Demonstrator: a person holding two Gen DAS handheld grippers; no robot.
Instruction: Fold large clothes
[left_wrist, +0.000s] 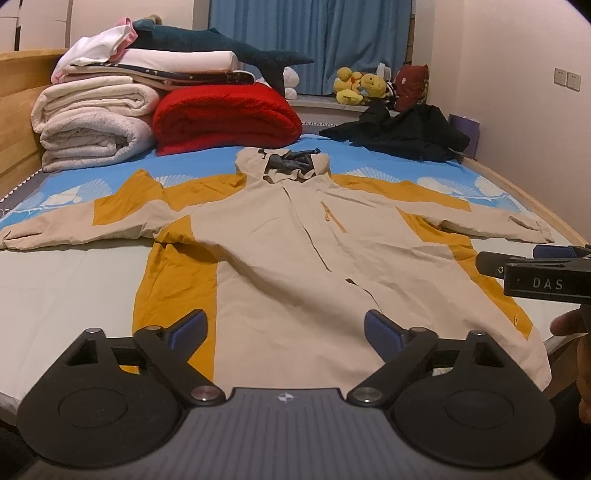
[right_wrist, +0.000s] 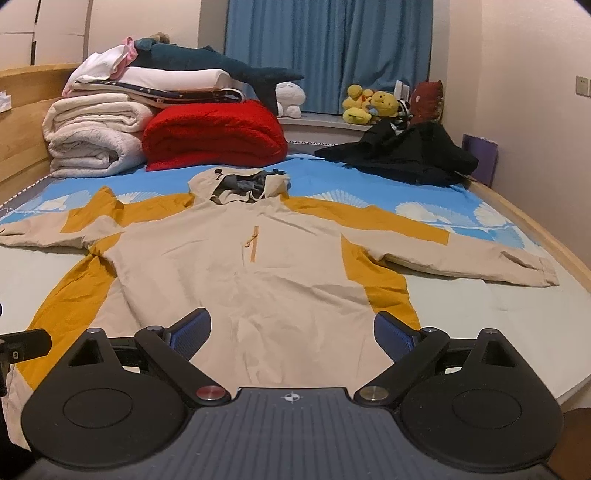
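Note:
A beige and mustard hooded jacket (left_wrist: 295, 251) lies flat, front up, on the bed, with both sleeves spread out sideways and the hood toward the far end. It also shows in the right wrist view (right_wrist: 258, 273). My left gripper (left_wrist: 284, 328) is open and empty, hovering over the jacket's hem. My right gripper (right_wrist: 291, 328) is open and empty, also above the hem, to the right of the left one. The right gripper's side also shows at the right edge of the left wrist view (left_wrist: 543, 273).
Folded white quilts (left_wrist: 92, 122) and a red blanket (left_wrist: 225, 114) are stacked at the far left of the bed. A black garment (left_wrist: 402, 133) lies crumpled at the far right. Plush toys (left_wrist: 362, 86) sit on the window ledge. A wooden bed frame (left_wrist: 532, 199) borders the right side.

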